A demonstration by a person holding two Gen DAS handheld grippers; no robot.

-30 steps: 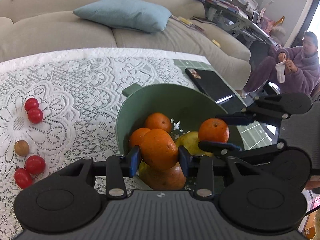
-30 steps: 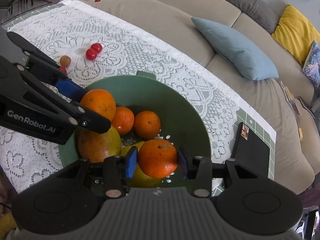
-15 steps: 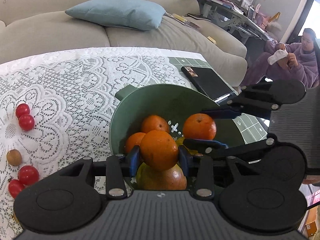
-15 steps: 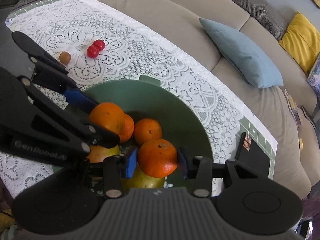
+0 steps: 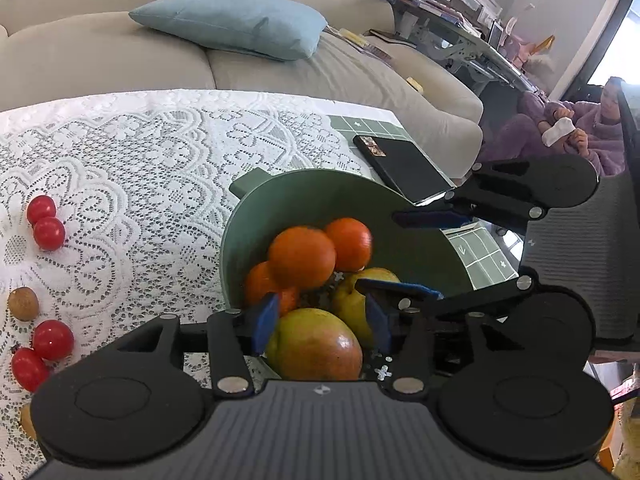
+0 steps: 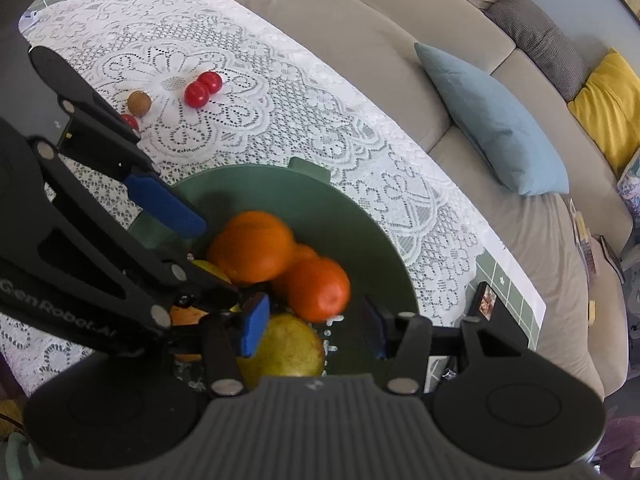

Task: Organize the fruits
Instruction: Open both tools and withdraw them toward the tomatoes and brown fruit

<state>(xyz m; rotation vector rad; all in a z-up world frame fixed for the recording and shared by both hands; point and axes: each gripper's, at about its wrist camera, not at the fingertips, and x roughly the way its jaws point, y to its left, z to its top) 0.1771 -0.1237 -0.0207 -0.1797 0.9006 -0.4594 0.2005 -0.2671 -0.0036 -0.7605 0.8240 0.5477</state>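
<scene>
Tomatoes point(image 5: 48, 233), phone point(image 5: 404, 168) flank green bowl point(image 5: 320, 196); both grippers' jaws opening over oranges point(image 5: 302, 257), gripping nothing.

A second ago each gripper clamped an orange between its blue fingers above the green bowl point(image 5: 320, 196). Now the left gripper point(image 5: 322, 322) is opening, and its orange point(image 5: 302, 256) has left the fingers: it lies blurred just ahead of their tips, among the other fruit in the bowl. The right gripper point(image 6: 316, 326) is opening too; its orange point(image 6: 318, 288), also blurred, has slipped forward out of the pads and sits just beyond the fingertips, no longer pressed by either.
</scene>
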